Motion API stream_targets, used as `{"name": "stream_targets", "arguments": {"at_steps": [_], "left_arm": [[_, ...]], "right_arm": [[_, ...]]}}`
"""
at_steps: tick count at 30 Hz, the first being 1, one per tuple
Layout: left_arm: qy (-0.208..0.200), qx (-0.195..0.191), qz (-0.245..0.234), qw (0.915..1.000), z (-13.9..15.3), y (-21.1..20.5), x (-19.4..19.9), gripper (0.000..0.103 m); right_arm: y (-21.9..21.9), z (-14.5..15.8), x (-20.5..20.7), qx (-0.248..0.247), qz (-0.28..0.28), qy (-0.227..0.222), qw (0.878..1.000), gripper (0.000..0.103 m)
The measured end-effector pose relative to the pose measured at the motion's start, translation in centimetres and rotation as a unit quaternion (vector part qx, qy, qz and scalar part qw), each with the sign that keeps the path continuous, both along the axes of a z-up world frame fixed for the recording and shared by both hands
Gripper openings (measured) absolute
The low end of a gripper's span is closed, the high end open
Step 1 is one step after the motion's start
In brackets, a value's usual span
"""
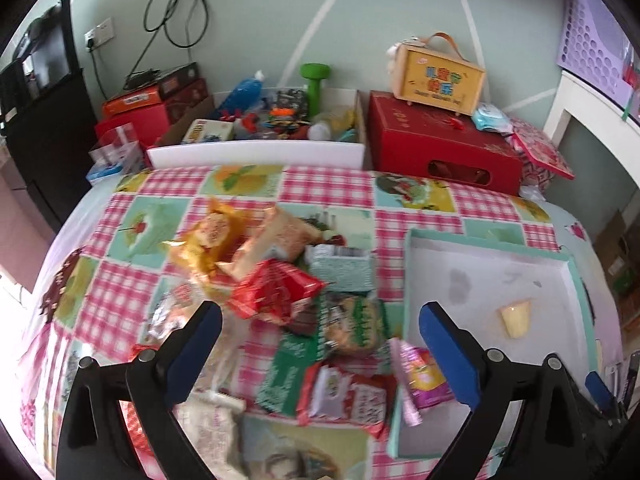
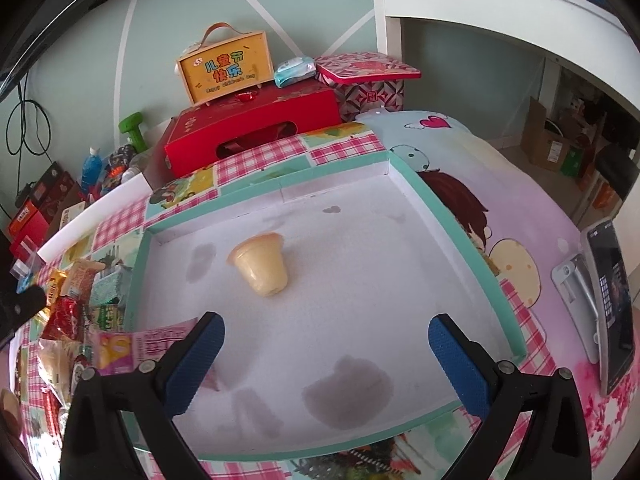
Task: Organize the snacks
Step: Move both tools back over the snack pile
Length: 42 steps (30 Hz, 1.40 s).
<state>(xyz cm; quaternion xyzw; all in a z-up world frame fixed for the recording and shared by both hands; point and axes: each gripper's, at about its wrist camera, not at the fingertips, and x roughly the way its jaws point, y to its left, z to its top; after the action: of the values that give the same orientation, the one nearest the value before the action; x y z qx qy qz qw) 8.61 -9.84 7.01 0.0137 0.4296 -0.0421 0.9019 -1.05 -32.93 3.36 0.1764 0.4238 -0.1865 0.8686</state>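
Observation:
A heap of snack packets [image 1: 280,280] lies on the pink checked cloth, with a red packet [image 1: 276,292] on top and green ones nearer me. My left gripper [image 1: 320,312] hangs open just above the heap, with nothing between its fingers. To the right sits a shallow teal-rimmed box [image 1: 406,280] with a white floor. A yellow jelly cup [image 2: 262,266] lies tipped on its side inside it. A pink packet [image 2: 116,350] rests across the box's left rim [image 2: 136,280]. My right gripper [image 2: 326,320] stands open over the box floor, short of the cup and holding nothing.
A red gift box [image 1: 440,148] with a yellow handled case [image 1: 440,76] on it stands at the back. A cardboard box of clutter [image 1: 272,120] and a green dumbbell [image 1: 314,88] sit at its left. A phone on a stand [image 2: 610,304] is at the right.

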Motion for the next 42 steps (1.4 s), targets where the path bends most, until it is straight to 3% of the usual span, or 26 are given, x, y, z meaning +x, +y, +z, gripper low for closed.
{"name": "stream_targets", "arguments": {"at_steps": [13,19,34,38,42], "left_arm": [[0.031,0.055,0.077,0.9951,-1.3,7.1,-1.6,0.099],[0.054,0.033,0.100,0.9931,-1.9,10.4,-2.2,0.099],[0.099,-0.011,0.133,0.9862,-4.1,15.2,-3.1,0.099],[0.106,-0.004,0.139,0.9845,-4.5,16.6,-3.2,0.099],[0.109,0.030,0.146,0.9828,-5.0,17.9,-3.0,0.099]], "right_arm": [[1.3,0.6,-0.1,0.017,0.013,-0.001,1.000,0.103],[3.2,0.6,0.0,0.004,0.026,0.022,0.999,0.103],[13.4,1.5,-0.7,0.002,0.144,0.035,0.989,0.103],[16.9,1.6,-0.9,-0.009,0.179,0.033,0.983,0.103],[20.7,1.2,-0.7,0.001,0.218,0.033,0.975,0.103]]}}
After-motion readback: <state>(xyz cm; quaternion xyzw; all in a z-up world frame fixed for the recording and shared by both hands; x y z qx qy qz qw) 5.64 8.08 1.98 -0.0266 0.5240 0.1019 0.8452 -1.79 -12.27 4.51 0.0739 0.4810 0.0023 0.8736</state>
